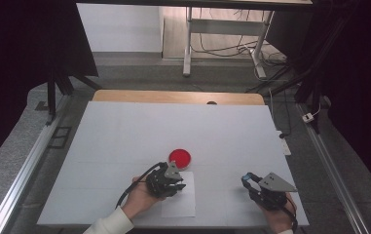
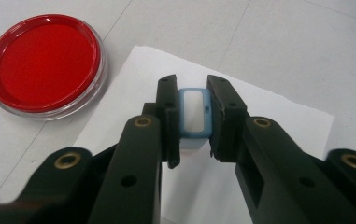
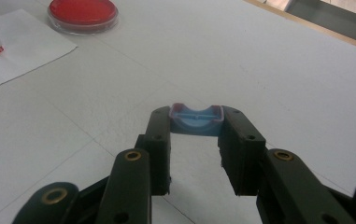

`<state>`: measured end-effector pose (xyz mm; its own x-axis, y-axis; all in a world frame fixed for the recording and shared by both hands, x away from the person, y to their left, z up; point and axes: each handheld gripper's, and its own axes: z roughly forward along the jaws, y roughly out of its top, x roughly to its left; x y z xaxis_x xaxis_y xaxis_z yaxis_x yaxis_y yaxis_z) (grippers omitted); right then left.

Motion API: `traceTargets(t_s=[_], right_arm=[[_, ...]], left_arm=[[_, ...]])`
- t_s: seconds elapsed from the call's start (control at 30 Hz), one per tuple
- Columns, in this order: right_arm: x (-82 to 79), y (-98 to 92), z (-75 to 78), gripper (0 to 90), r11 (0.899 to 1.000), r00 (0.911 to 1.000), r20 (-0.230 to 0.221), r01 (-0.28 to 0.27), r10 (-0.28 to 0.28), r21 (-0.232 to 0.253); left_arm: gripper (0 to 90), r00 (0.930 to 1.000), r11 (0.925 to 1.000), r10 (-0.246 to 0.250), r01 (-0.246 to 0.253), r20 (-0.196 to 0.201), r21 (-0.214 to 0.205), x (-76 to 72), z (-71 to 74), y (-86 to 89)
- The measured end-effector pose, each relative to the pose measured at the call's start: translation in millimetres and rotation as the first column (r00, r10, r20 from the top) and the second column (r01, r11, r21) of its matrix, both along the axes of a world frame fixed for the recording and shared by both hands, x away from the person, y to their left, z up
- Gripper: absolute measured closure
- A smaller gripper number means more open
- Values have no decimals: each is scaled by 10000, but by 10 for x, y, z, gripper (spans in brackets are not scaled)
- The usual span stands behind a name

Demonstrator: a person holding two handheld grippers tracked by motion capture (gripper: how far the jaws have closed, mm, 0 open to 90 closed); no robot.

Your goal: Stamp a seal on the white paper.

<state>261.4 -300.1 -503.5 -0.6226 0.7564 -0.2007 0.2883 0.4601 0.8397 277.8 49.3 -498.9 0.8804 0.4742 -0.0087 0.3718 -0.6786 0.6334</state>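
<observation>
Left gripper view is showing the left tool (image 2: 193, 119) clamping the blue stamp (image 2: 194, 113) above the paper (image 2: 278, 112) near the desk's front edge; red ink pad (image 2: 42, 63) lying just up-left. Right tool (image 3: 196, 122) is gripping the stamp's cap (image 3: 196, 119).

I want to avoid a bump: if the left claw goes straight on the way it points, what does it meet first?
Probably the paper under the stamp that the left claw holds; the red dish lies off to one side.
</observation>
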Motion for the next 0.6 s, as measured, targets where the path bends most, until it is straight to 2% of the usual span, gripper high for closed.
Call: traceTargets(t_s=[0.33,0.6], right_arm=[[-3,-8,2,645,10000,10000,-16,4,-4,-29],[-3,-10,1,645,10000,10000,-12,-2,2,-26]], left_arm=[[758,9998,9998,-166,167,115,-131,-16,63,0],[758,9995,9971,-140,161,286,-747,-44,245,85]])
